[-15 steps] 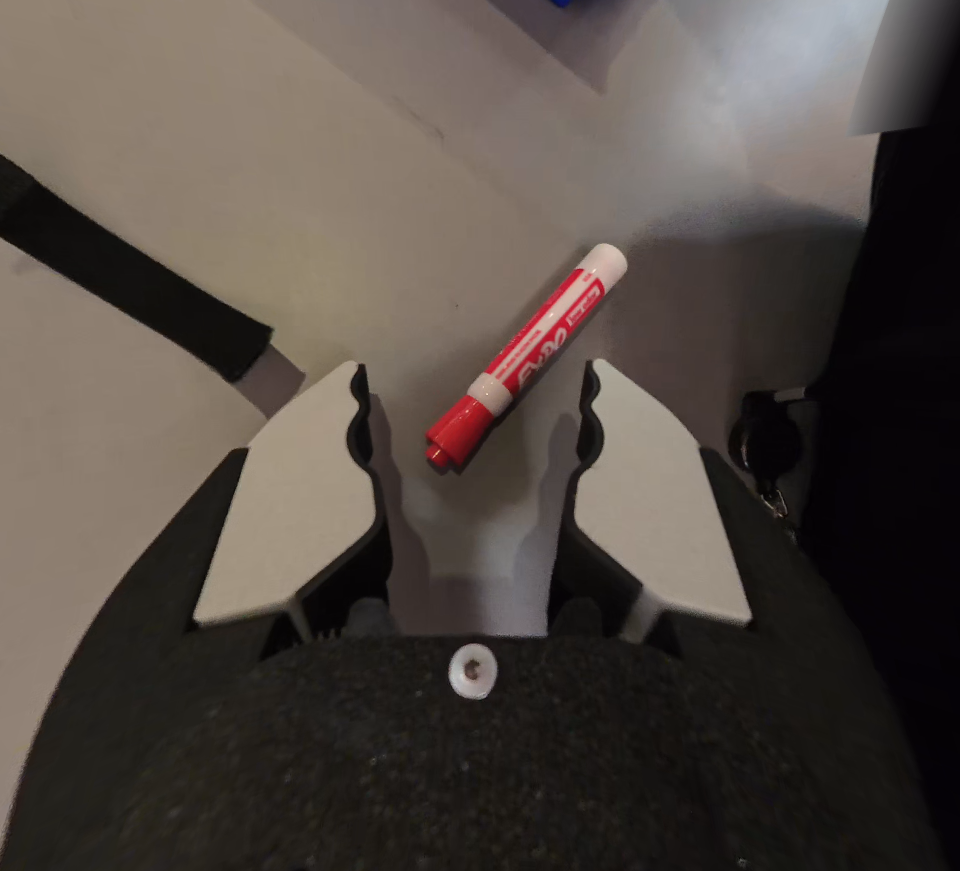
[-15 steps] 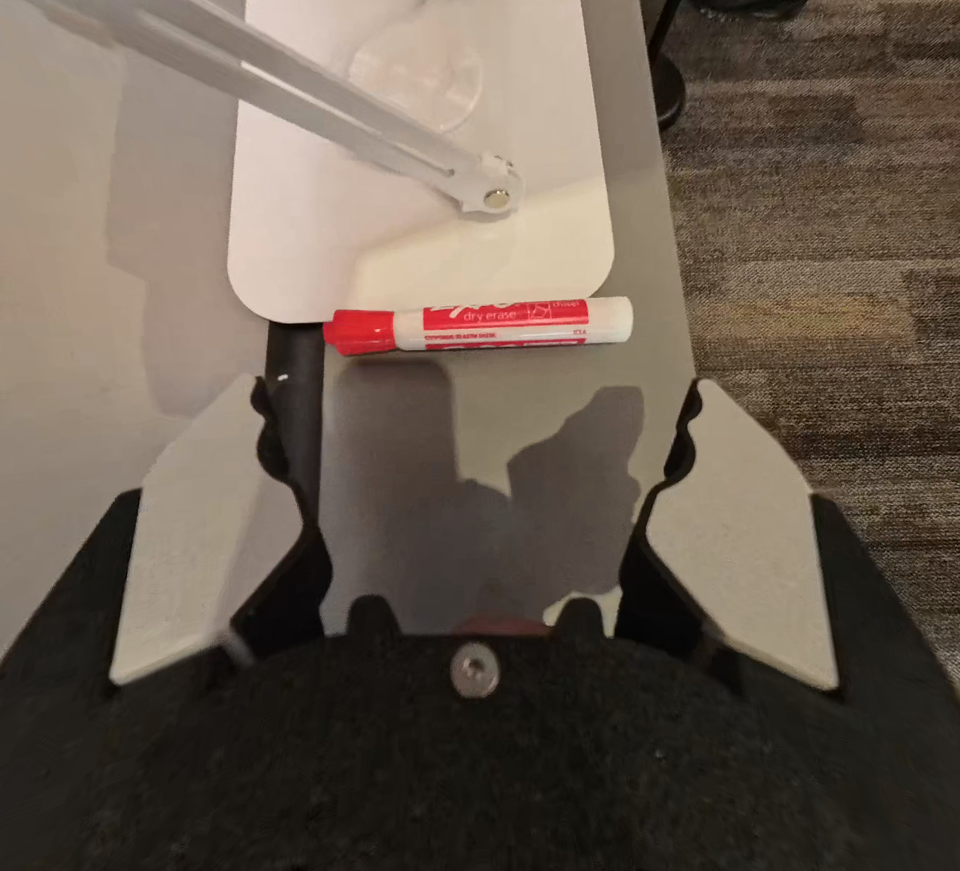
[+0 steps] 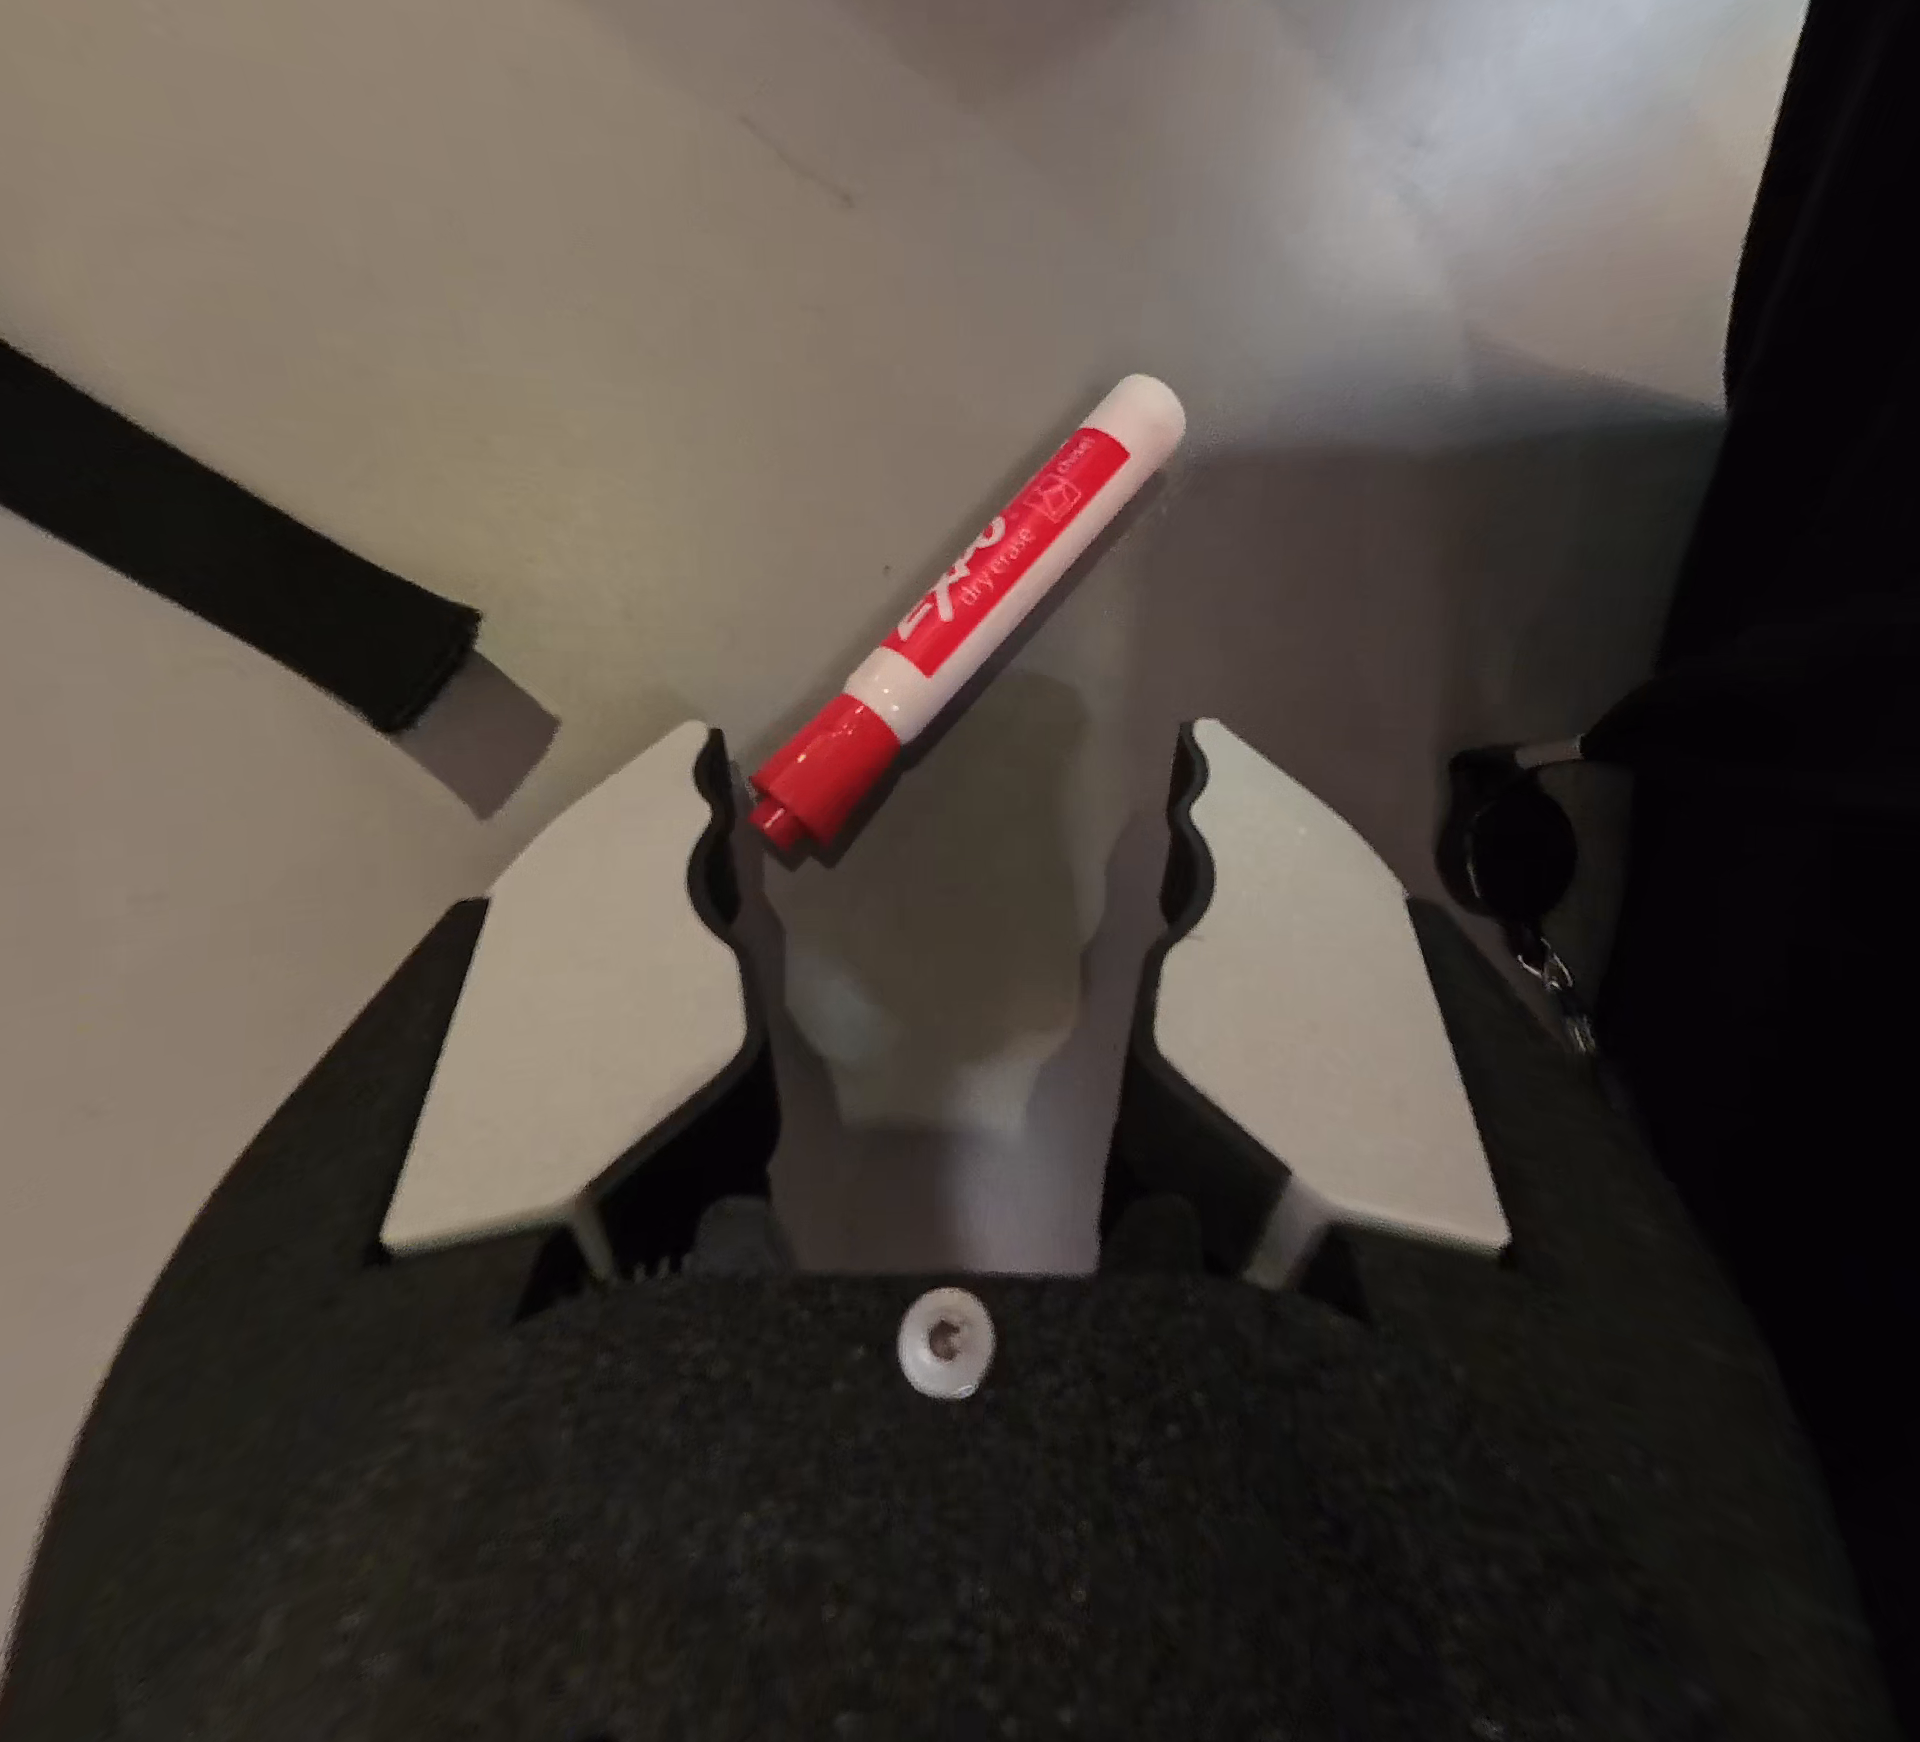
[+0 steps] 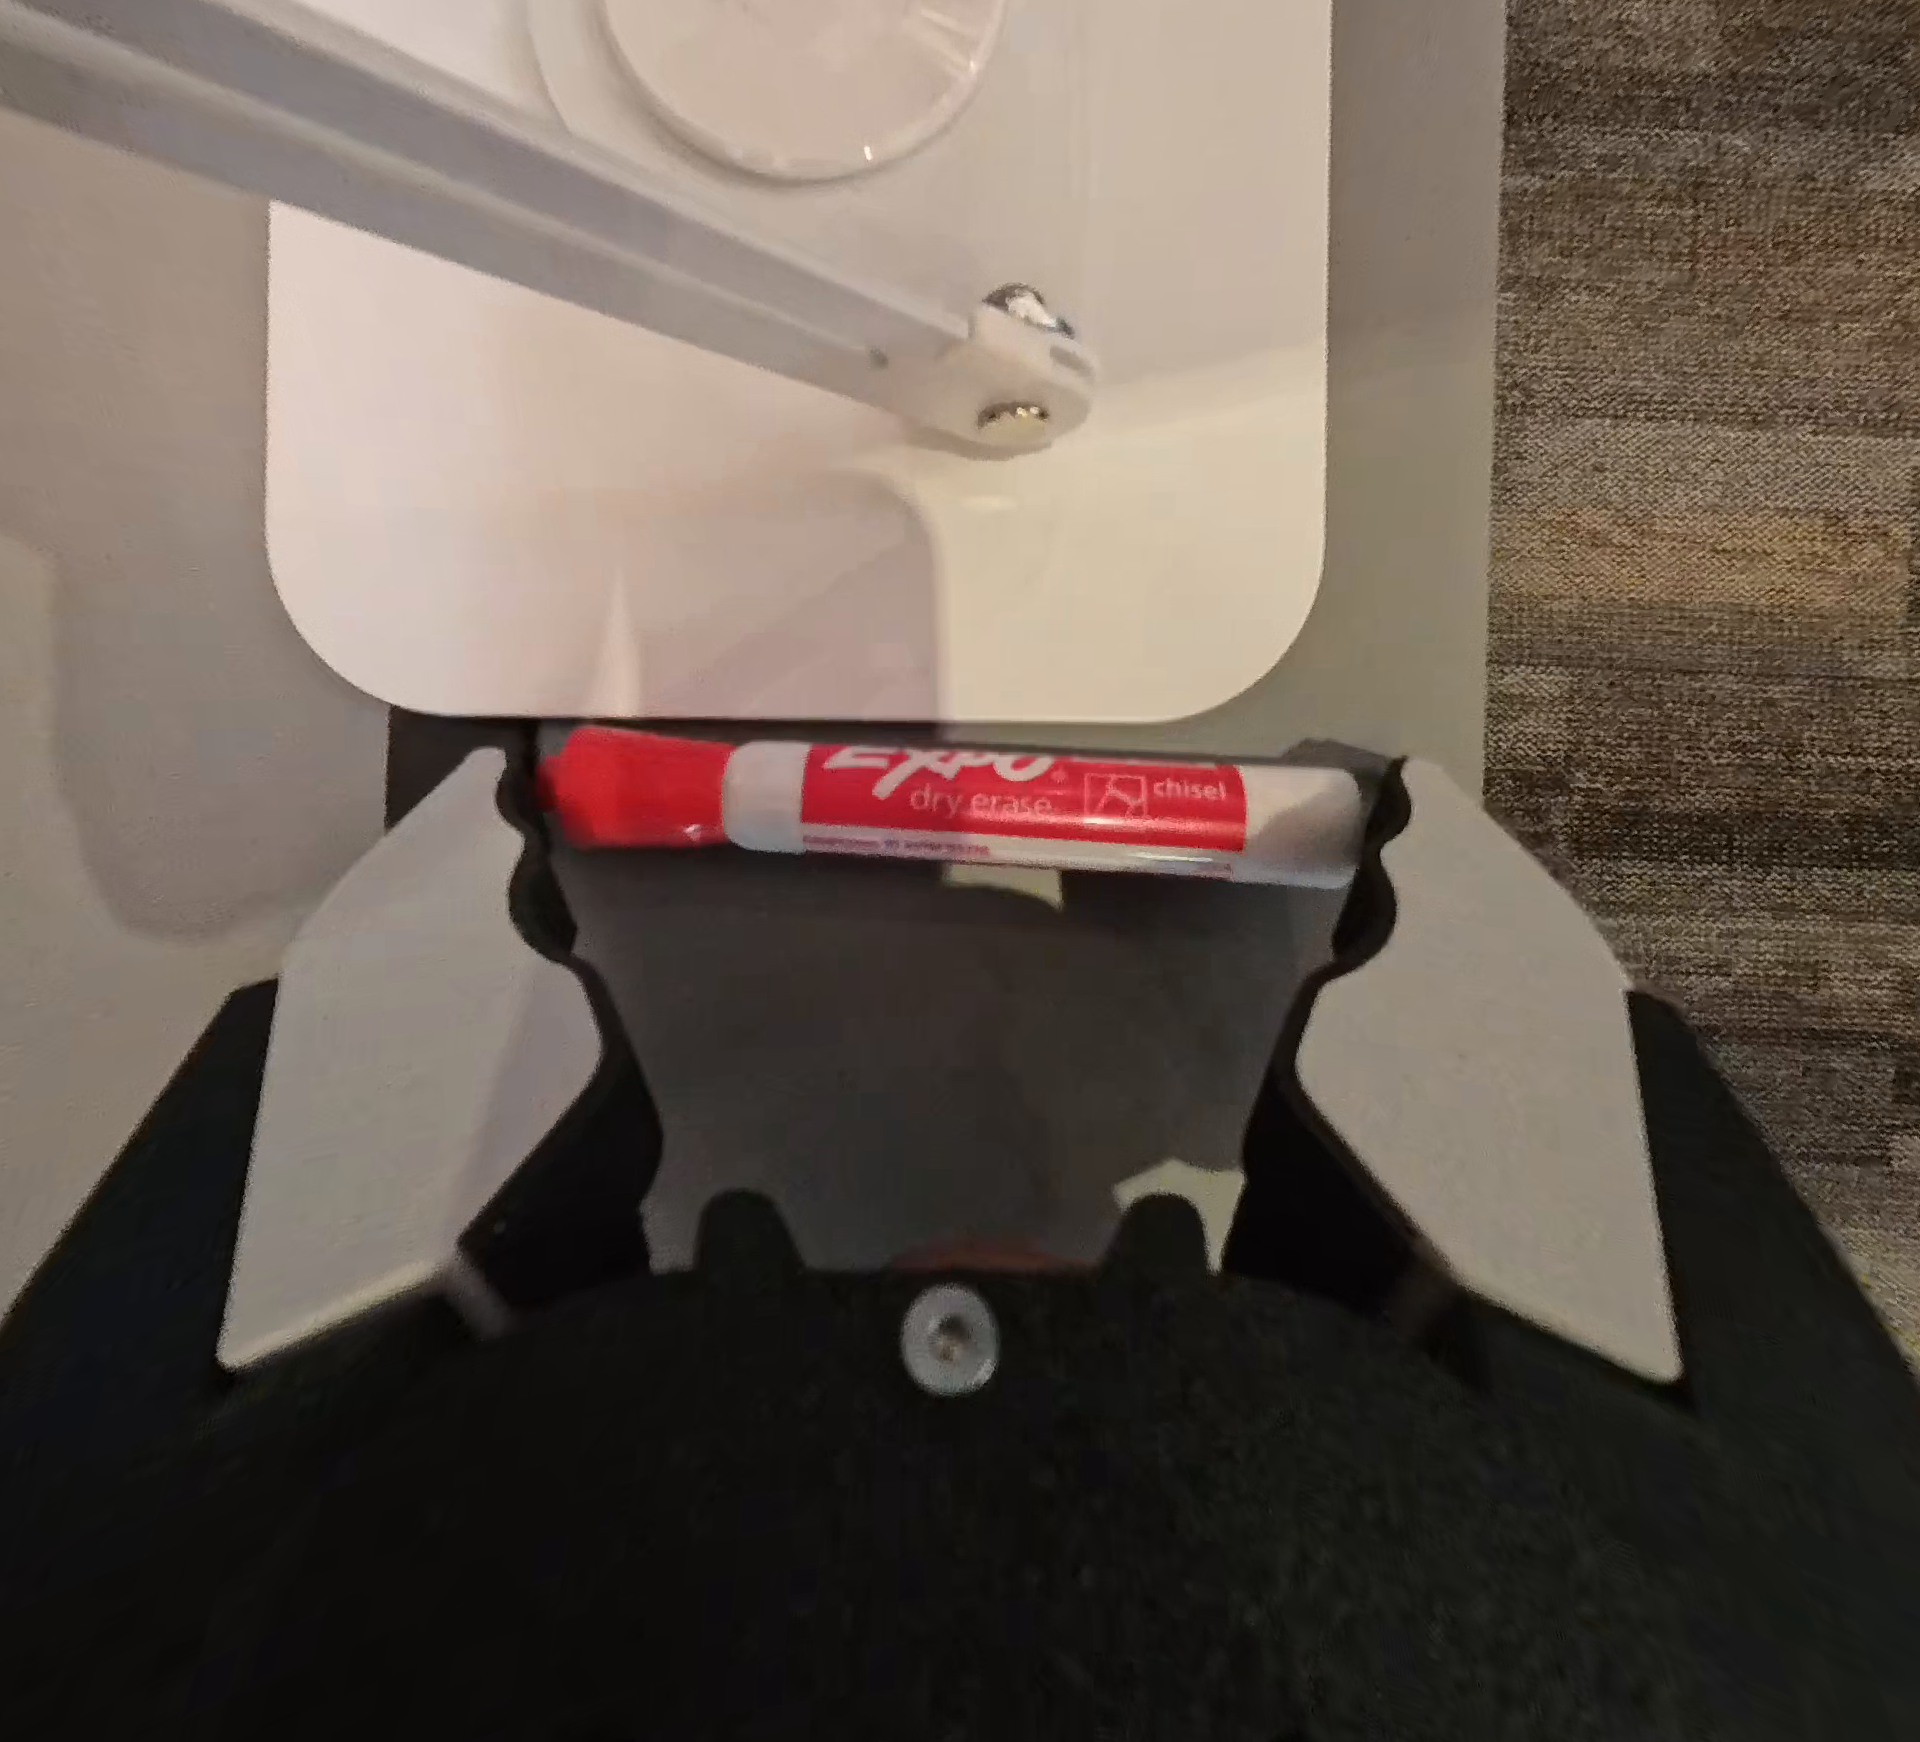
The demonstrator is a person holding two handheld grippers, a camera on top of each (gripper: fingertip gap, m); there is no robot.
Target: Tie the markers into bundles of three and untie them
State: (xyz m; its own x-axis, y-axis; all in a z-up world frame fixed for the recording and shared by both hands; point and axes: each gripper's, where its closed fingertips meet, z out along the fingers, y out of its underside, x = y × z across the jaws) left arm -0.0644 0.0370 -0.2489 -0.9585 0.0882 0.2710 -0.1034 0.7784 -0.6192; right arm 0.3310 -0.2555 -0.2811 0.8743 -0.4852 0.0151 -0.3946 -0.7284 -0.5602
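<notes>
Both grippers spread over loose red markers; neither holds one yet.

Right wrist view: white lamp base (image 4: 436, 487) fills 12 o'clock on the grey table (image 4: 135, 342), its slim arm (image 4: 499, 154) crossing from 10 o'clock; carpet floor (image 4: 1714, 445) at 3 o'clock. Right gripper (image 4: 951, 819), fingers released, brackets a red dry-erase marker (image 4: 951, 809) lying crosswise, tip to tip, just beside the base edge. Risk, as I judge it: closing endwise pinches cap against barrel end, so the marker pops out, or gets pushed against the base. Left wrist view: left gripper (image 3: 951, 799), fingers also released, sits near a second red marker (image 3: 977, 612) angled toward 1 o'clock, cap almost at the left finger (image 3: 582, 954). A nudge could roll it. Black strap (image 3: 208, 539) at 9 o'clock, black badge reel (image 3: 1507, 851) at 3 o'clock, well apart.
</notes>
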